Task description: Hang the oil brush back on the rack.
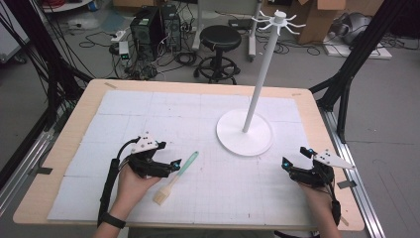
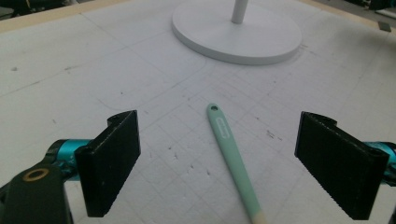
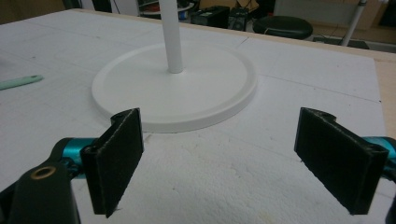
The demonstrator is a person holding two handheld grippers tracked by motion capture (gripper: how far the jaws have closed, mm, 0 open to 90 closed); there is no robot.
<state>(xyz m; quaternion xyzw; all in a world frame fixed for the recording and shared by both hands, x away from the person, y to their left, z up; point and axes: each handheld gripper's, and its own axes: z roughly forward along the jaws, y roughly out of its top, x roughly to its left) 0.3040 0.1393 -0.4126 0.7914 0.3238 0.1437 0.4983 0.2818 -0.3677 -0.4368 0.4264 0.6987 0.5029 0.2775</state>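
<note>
Your two tools sit low at the near edge of the worktop [image 1: 59, 163], both with jaws spread wide and holding nothing. The left tool [image 2: 217, 163] frames one mint-handled brush [image 2: 233, 161], lying flat on the white mat between its jaws, untouched. Your right tool [image 3: 219, 163] faces the round base of one white hook stand [image 3: 187, 93], farther back.

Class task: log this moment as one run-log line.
left tool: open, over brush | right tool: open, near stand base | brush: flat on mat
</note>
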